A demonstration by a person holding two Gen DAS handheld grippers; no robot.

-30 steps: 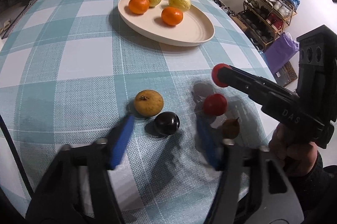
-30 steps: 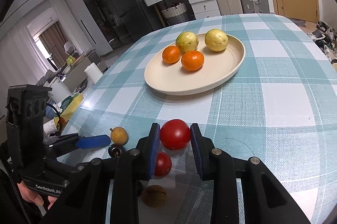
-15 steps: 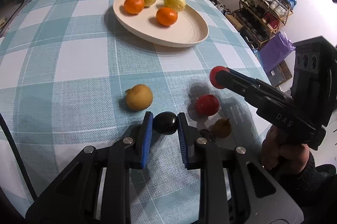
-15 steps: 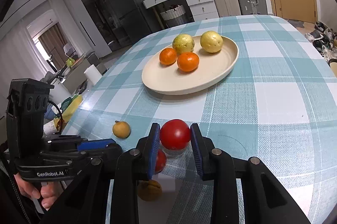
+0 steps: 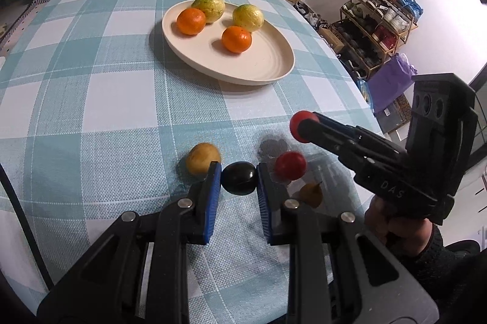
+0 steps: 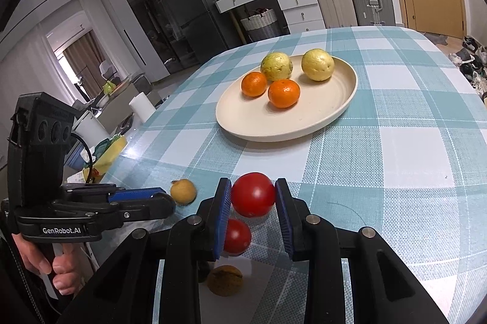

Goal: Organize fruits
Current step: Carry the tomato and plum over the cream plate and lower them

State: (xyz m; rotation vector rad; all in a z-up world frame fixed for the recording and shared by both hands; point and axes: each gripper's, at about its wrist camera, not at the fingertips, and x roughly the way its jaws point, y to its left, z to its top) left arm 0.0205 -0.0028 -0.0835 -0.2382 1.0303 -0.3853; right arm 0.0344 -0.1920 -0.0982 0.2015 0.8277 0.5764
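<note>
My left gripper is shut on a dark plum at the table's near edge. A yellow-brown fruit lies just to its left, a red tomato and a small brown fruit to its right. My right gripper is shut on a second red tomato and holds it above the cloth; this tomato also shows in the left wrist view. A cream plate further back holds two oranges and two yellow-green fruits.
The table has a teal and white checked cloth. In the right wrist view the plate lies ahead, and the left gripper is at the left near the table edge. Shelves and a purple bag stand beyond the right edge.
My left gripper moved forward and closed on the dark plum. My right gripper kept its hold on the red tomato and moved a little towards the plate.
</note>
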